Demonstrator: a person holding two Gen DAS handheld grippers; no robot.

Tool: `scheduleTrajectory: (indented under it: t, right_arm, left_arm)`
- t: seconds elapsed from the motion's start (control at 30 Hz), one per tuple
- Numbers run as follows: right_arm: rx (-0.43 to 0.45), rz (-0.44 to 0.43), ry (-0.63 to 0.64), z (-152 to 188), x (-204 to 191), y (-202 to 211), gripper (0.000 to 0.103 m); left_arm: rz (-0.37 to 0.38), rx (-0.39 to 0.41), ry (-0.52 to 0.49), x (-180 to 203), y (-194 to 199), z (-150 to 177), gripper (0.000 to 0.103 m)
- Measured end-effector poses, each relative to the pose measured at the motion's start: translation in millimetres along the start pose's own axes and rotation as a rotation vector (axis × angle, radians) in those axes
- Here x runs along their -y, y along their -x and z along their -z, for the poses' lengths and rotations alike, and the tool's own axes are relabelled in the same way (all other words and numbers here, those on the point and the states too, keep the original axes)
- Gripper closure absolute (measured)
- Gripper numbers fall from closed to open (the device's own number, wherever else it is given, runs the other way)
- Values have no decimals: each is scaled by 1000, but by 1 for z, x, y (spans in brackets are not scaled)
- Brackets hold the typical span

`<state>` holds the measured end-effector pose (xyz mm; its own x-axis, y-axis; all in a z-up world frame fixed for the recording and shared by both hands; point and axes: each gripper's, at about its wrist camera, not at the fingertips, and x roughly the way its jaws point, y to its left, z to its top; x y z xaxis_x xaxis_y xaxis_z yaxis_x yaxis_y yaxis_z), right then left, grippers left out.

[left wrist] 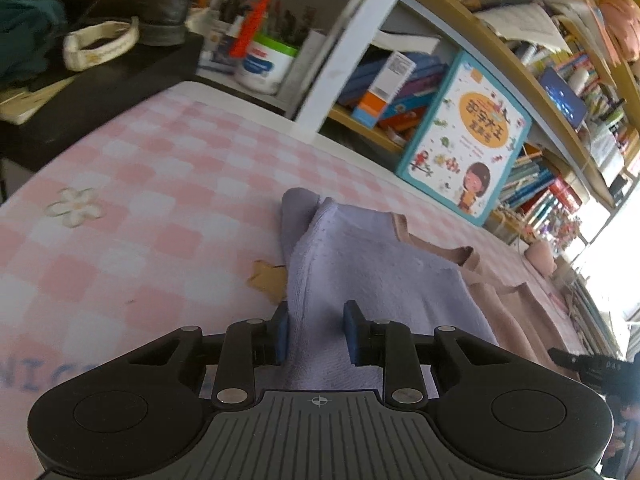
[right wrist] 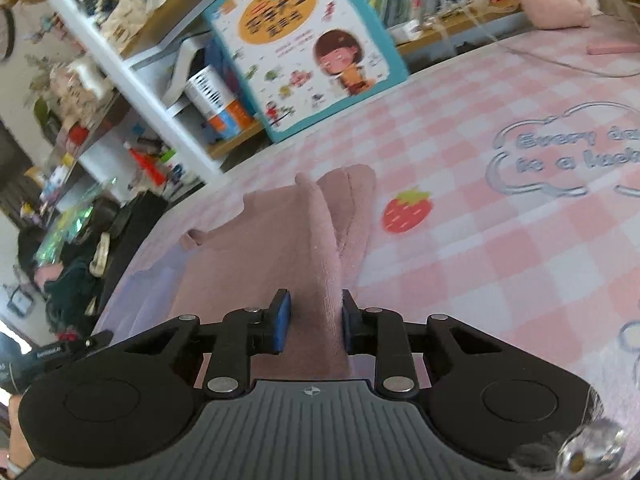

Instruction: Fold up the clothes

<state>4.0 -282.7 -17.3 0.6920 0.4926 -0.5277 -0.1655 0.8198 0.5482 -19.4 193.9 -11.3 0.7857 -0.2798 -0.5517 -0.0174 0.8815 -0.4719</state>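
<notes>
Lying on the pink-and-white checked bench (left wrist: 168, 184) is a fleece garment, lavender half (left wrist: 372, 264) toward the left, dusty-pink half (right wrist: 280, 236) toward the right, with a tan neckline trim (left wrist: 424, 240) between them. Left hand-held gripper (left wrist: 316, 332): blue pads (left wrist: 282, 334) stand apart with a raised ridge of lavender fabric between them; the left pad touches the cloth, the right pad shows a gap, so a firm pinch cannot be confirmed. Right hand-held gripper (right wrist: 314, 326): fingers spread about an upright fold of pink fabric, which fills most of the gap; whether it is clamped cannot be told. A strawberry print (right wrist: 407, 211) sits just right of the pink fold. Illustrated children's book (left wrist: 464, 136) leans against the bookshelf (left wrist: 520, 64) at the bench's far edge.
</notes>
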Motion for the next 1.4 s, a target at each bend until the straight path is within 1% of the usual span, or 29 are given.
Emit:
scheduleTrajectory:
  t: [0.13, 0.3, 0.4, 0.5, 0.6, 0.67, 0.7, 0.73, 0.77, 0.8, 0.83, 0.87, 0.9, 0.93, 0.97, 1.0, 1.07, 1.13, 1.2, 1.33, 1.4]
  right_arm:
    - [-4, 2, 54, 10, -15, 0, 78]
    - [18, 33, 126, 20, -27, 3, 78]
    - [23, 34, 143, 23, -27, 4, 78]
    - [31, 32, 160, 24, -25, 4, 75]
    - [40, 22, 139, 25, -20, 6, 70]
    - [53, 34, 146, 26, -21, 9, 60]
    - [66, 46, 162, 28, -23, 11, 58]
    - [79, 55, 178, 29, -24, 14, 54]
    - [95, 62, 198, 31, -27, 17, 47]
    - [111, 69, 218, 33, -30, 20, 44]
    - [127, 76, 238, 35, -32, 23, 37]
    - [144, 84, 267, 37, -37, 26, 31]
    - [162, 92, 297, 38, -41, 29, 28]
    - [181, 103, 329, 40, -45, 31, 21]
    - [201, 113, 362, 42, -49, 34, 18]
    - [217, 118, 394, 43, -53, 36, 18]
    - [242, 119, 460, 47, -61, 40, 14]
    - [249, 97, 533, 53, -67, 42, 13]
    - [246, 76, 590, 57, -70, 42, 12]
    - [250, 88, 655, 65, -71, 37, 11]
    - [231, 73, 641, 62, -68, 34, 11]
  left_arm:
    - [0, 5, 27, -10, 12, 3, 77]
    - [-11, 18, 8, -8, 20, 10, 77]
    - [-12, 29, -2, -8, 21, 11, 77]
    - [-5, 40, 11, -11, 21, 12, 77]
    - [-11, 48, 16, -12, 22, 13, 72]
    - [-20, 64, 29, -12, 27, 14, 60]
    - [-26, 80, 28, -11, 31, 15, 58]
    - [-33, 97, 26, -10, 35, 16, 53]
    - [-44, 112, 17, -8, 39, 18, 50]
    - [-54, 128, 8, -6, 44, 19, 48]
    - [-65, 144, -4, -3, 49, 21, 43]
    - [-75, 161, -17, 0, 54, 23, 35]
    - [-87, 180, -29, 4, 60, 26, 32]
    - [-101, 200, -40, 8, 67, 29, 24]
    - [-116, 222, -49, 11, 73, 32, 18]
    - [-127, 242, -57, 13, 79, 35, 17]
    - [-144, 272, -74, 19, 90, 42, 10]
    - [-162, 295, -89, 25, 101, 47, 7]
    - [-183, 303, -97, 31, 109, 53, 6]
    - [-252, 263, -77, 40, 115, 61, 3]
    - [-264, 235, -32, 40, 114, 65, 3]
